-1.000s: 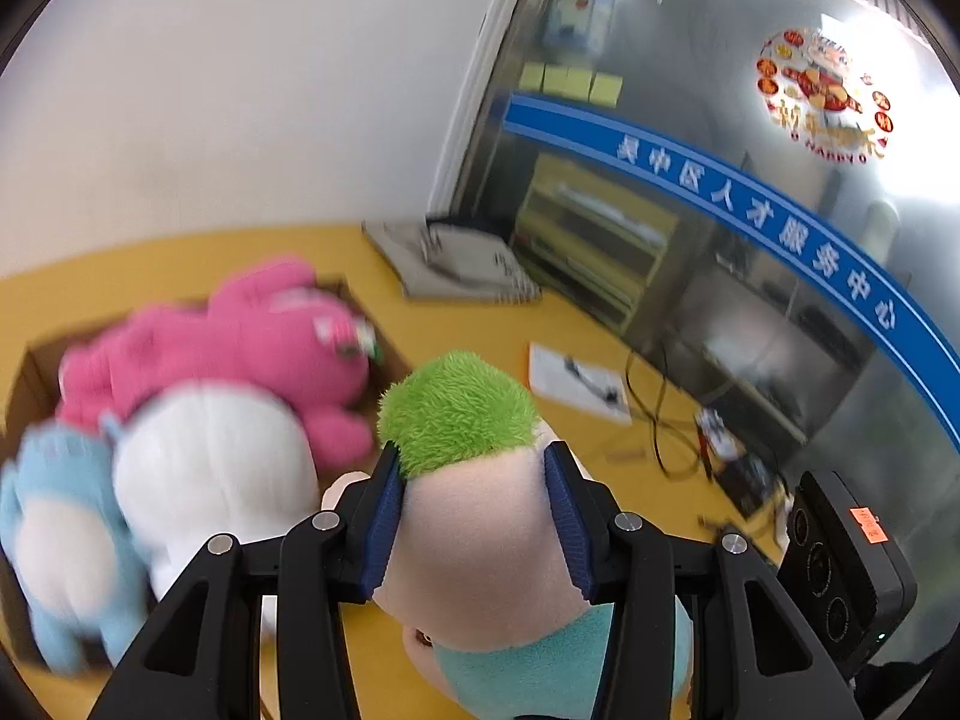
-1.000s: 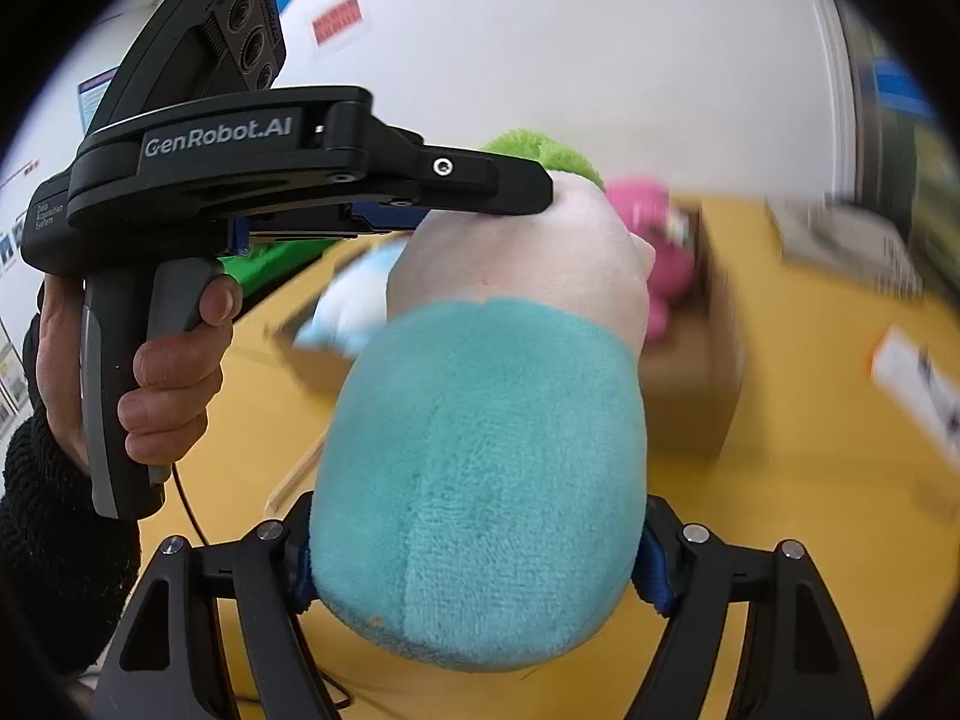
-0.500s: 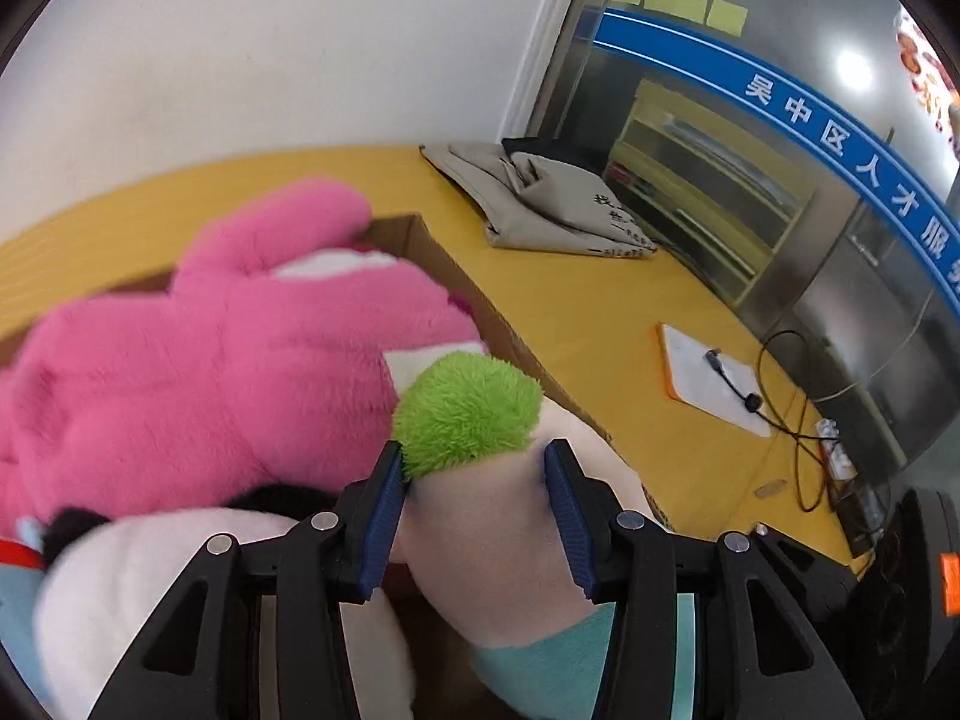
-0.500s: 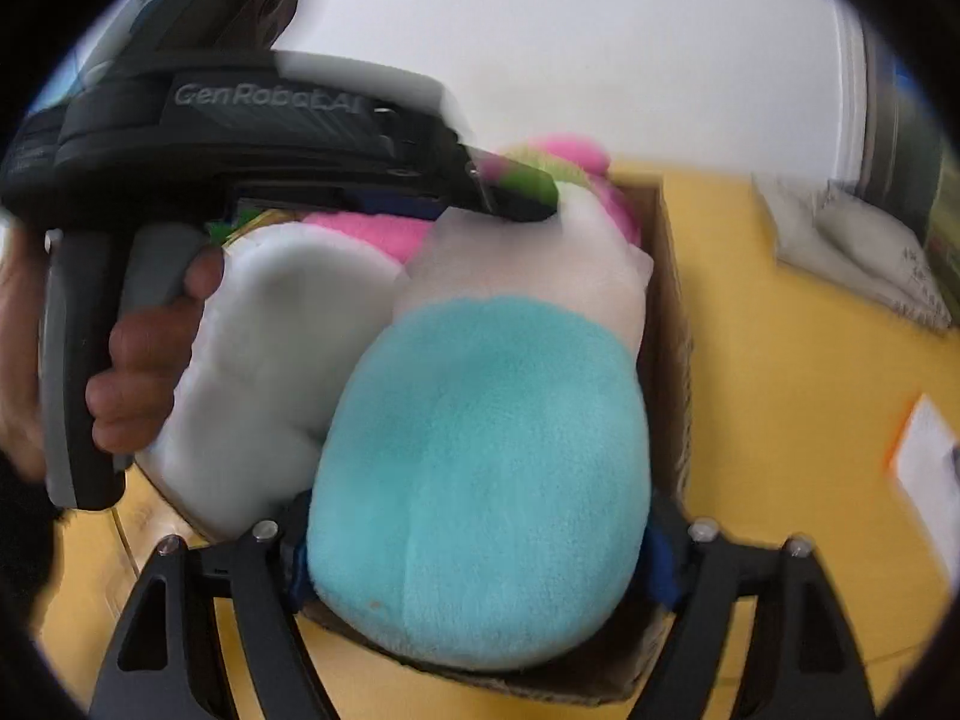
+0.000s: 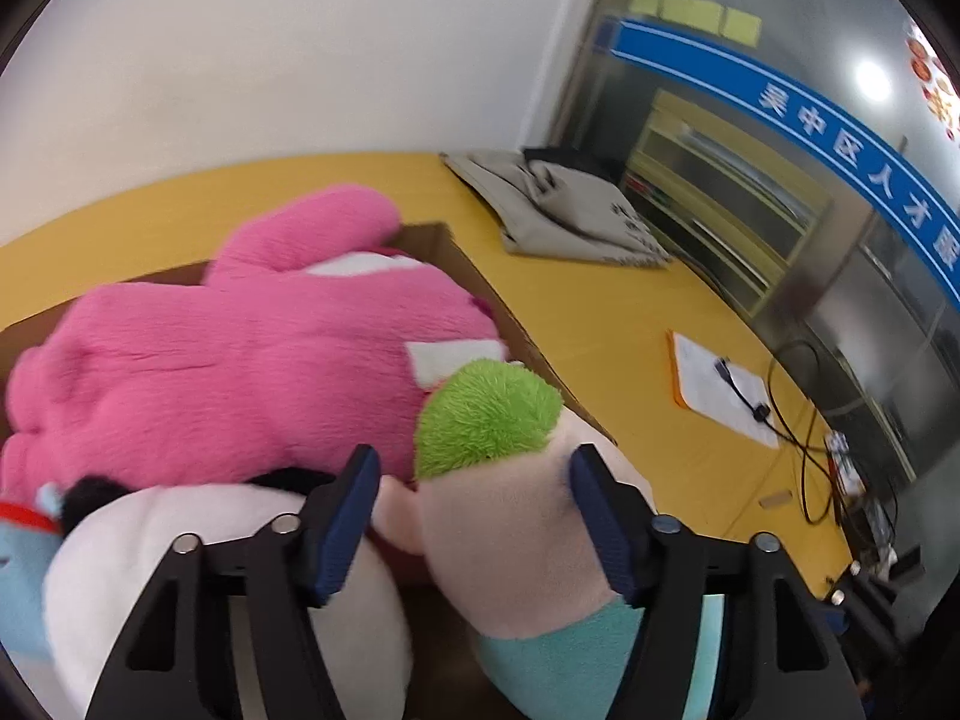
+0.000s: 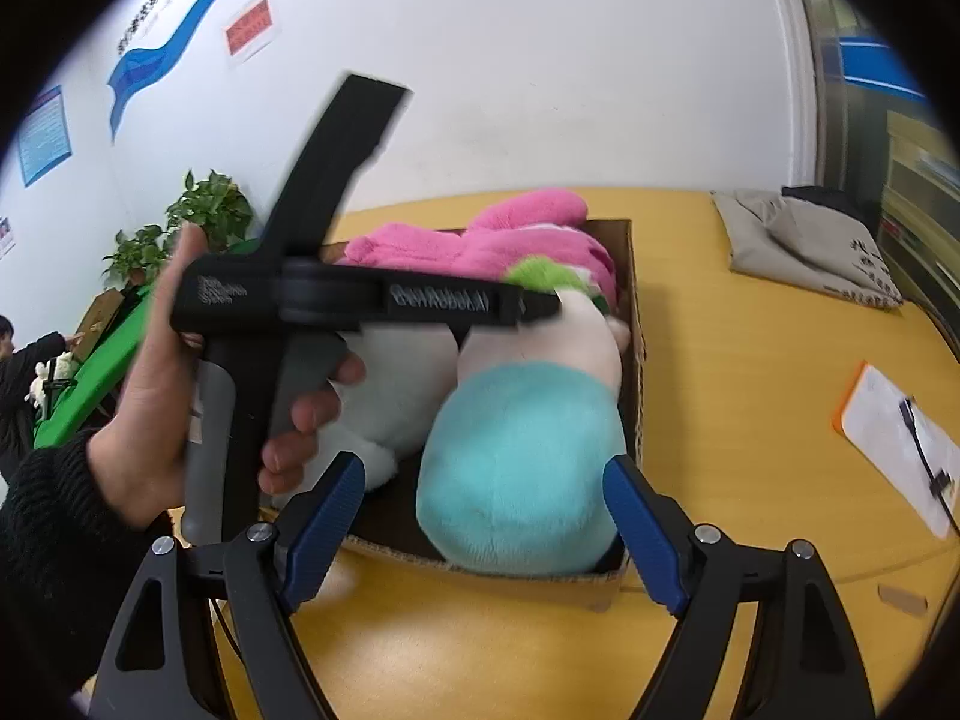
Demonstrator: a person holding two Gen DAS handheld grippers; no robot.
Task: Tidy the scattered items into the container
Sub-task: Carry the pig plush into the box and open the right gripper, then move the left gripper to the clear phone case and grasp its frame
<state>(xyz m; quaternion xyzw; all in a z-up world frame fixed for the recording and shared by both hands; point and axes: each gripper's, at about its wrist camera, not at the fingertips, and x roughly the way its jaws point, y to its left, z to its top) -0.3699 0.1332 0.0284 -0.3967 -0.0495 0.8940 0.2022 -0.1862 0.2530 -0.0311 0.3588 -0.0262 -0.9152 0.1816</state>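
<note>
A plush doll with green hair (image 5: 486,414), a pale head and a teal body (image 6: 522,468) lies in the cardboard box (image 6: 636,312) at its right side. A pink plush (image 5: 252,354) and a white plush (image 5: 228,570) fill the rest of the box. My left gripper (image 5: 474,474) is open, its pads either side of the doll's head, the right pad touching. My right gripper (image 6: 486,492) is open, pulled back from the teal body at the box's near edge. The left gripper's handle (image 6: 336,300) and hand show in the right wrist view.
The box stands on a yellow table (image 5: 612,336). A grey cloth bag (image 5: 570,216) lies at the far right. A clipboard with paper and a cable (image 5: 720,384) lies to the right. A light blue plush (image 5: 18,576) sits at the box's left end.
Both grippers carried the doll down into the box, then opened. The right gripper has drawn back from the teal body; the left jaws have widened around the head.
</note>
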